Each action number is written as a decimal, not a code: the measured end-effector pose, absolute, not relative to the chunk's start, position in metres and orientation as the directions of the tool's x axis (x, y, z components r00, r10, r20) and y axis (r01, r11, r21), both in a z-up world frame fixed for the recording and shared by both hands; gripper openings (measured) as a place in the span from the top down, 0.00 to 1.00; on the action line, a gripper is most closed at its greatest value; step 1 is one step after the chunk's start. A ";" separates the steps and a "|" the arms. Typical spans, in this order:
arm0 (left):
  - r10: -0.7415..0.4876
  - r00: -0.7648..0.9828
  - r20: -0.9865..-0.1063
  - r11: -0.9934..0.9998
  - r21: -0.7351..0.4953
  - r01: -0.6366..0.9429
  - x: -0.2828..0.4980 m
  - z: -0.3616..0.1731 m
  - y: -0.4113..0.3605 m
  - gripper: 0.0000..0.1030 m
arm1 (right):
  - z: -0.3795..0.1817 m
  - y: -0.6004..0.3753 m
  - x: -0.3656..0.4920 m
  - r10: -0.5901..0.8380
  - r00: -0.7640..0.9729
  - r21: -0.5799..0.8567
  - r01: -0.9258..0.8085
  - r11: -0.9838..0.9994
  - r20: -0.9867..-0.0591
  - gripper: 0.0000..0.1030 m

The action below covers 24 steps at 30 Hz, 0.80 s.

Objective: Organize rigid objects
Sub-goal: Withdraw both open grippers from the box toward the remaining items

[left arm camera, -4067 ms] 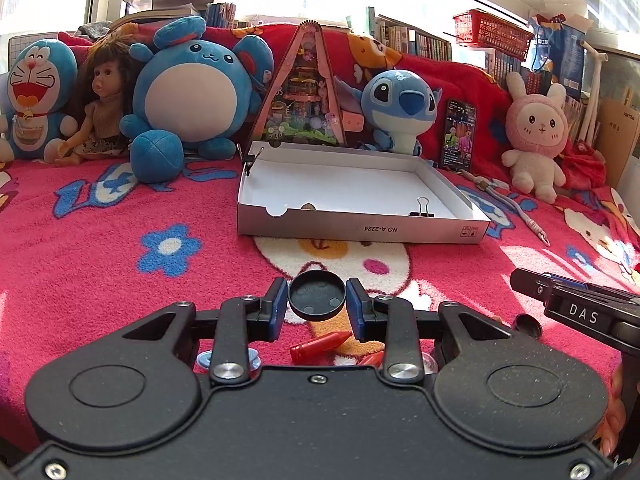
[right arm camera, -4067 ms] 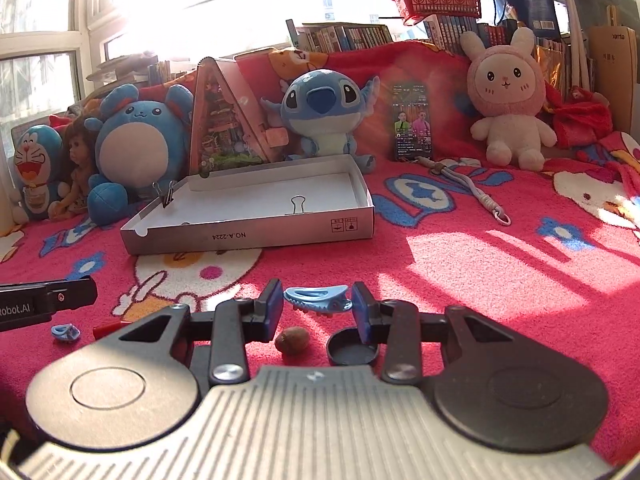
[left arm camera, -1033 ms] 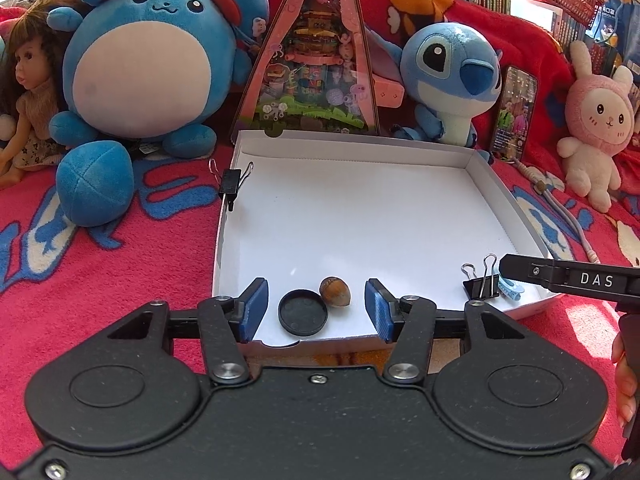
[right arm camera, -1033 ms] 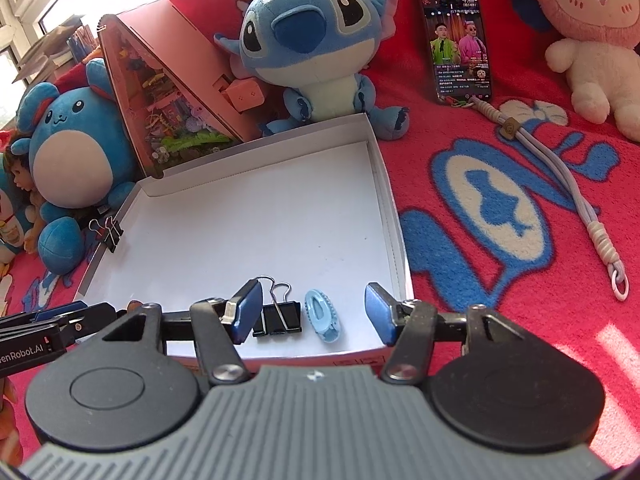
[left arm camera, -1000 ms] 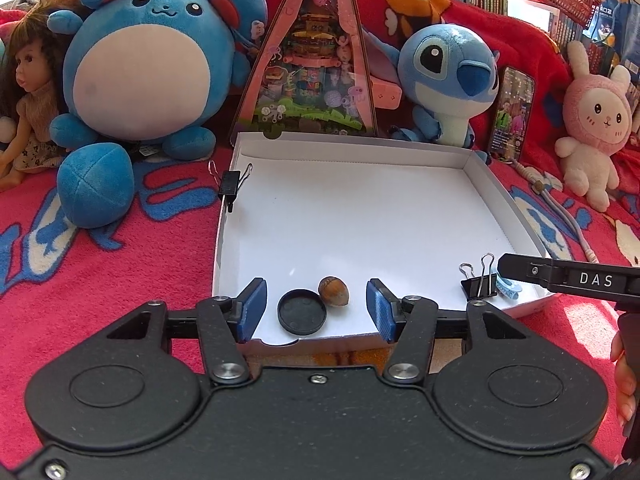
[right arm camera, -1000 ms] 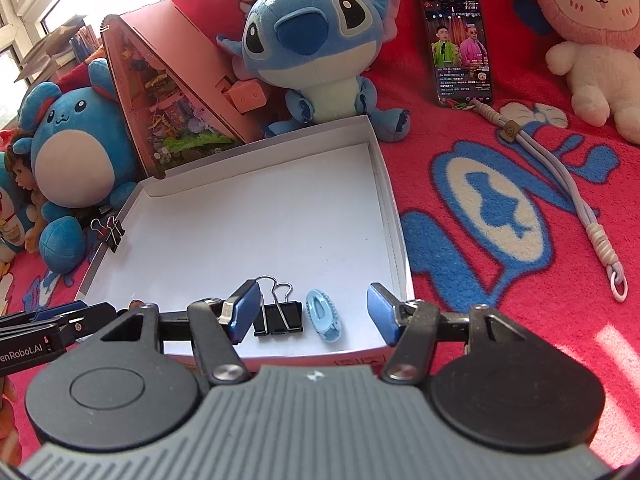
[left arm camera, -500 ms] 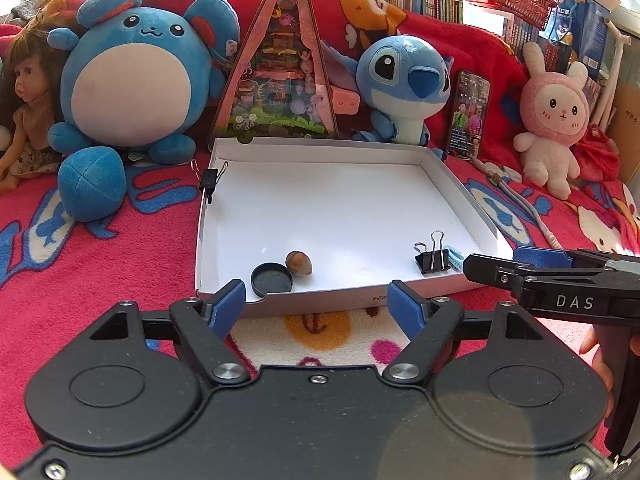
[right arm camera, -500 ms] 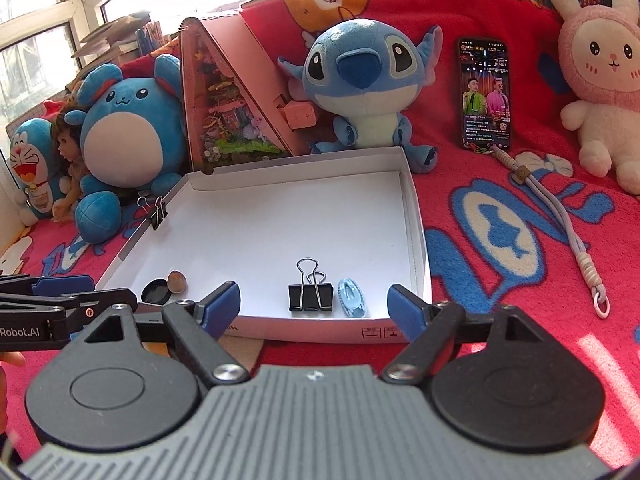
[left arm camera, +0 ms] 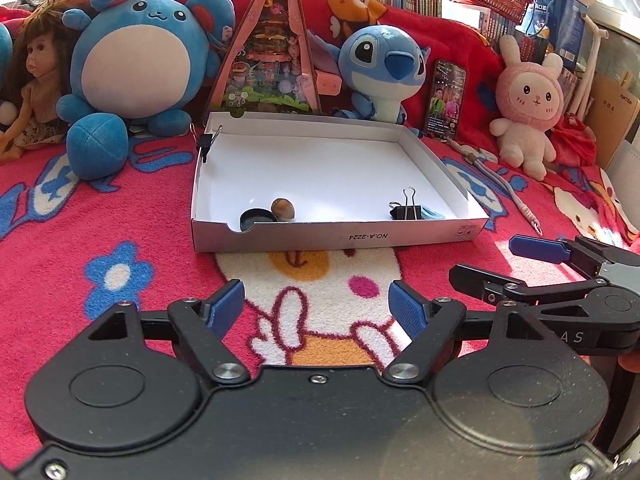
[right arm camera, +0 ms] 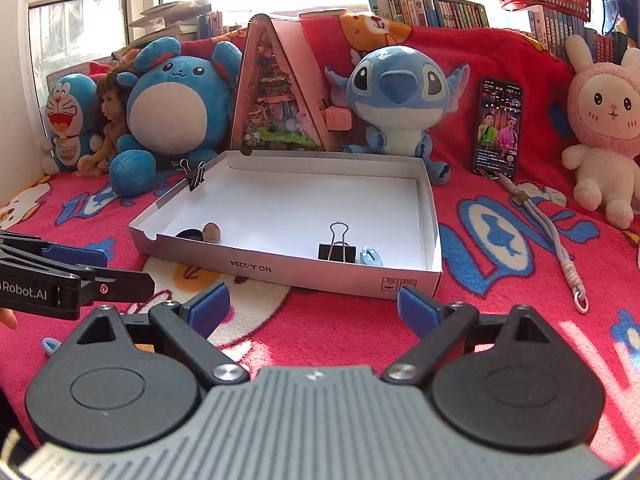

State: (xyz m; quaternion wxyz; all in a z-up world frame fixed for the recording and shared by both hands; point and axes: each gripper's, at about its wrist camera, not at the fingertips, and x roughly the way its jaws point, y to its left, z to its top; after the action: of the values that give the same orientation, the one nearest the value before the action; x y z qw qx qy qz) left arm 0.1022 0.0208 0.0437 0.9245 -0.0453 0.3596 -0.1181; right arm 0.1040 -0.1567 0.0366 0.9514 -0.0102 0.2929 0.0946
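A shallow white cardboard box (left arm camera: 340,236) (right arm camera: 280,270) lies on the red blanket. Inside, near its front wall, sit a black round lid (left arm camera: 256,218) (right arm camera: 190,235), a brown nut (left arm camera: 283,209) (right arm camera: 211,232), a black binder clip (left arm camera: 406,211) (right arm camera: 337,250) and a light blue clip (left arm camera: 433,213) (right arm camera: 371,256). Another binder clip (left arm camera: 206,141) (right arm camera: 195,176) grips the box's left wall. My left gripper (left arm camera: 316,306) hangs open and empty over the blanket, short of the box. My right gripper (right arm camera: 308,308) is empty too, its jaws still opening. A small blue piece (right arm camera: 51,346) lies on the blanket at the left.
Plush toys, a doll (left arm camera: 32,80) and a pink triangular toy house (left arm camera: 272,44) line the back behind the box. A phone (right arm camera: 498,128) leans on the red cover, with a grey lanyard (right arm camera: 560,248) trailing over the blanket. The other gripper shows in each view's lower side.
Both grippers have pulled back out of the box toward me and opened wider. The lid and nut, and the blue clip beside the binder clip, stay inside the box.
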 end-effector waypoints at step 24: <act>-0.040 0.814 -0.580 0.998 0.009 0.055 0.005 0.006 0.027 0.24 | -0.001 -0.136 0.015 0.066 0.904 -0.138 -0.136 0.981 -0.422 0.01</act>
State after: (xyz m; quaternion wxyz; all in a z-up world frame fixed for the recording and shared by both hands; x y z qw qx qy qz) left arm 0.0052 0.0266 0.0058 0.9523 0.0126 0.3040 -0.0249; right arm 0.0150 -0.1361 -0.0010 0.9722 -0.0824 0.2127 0.0521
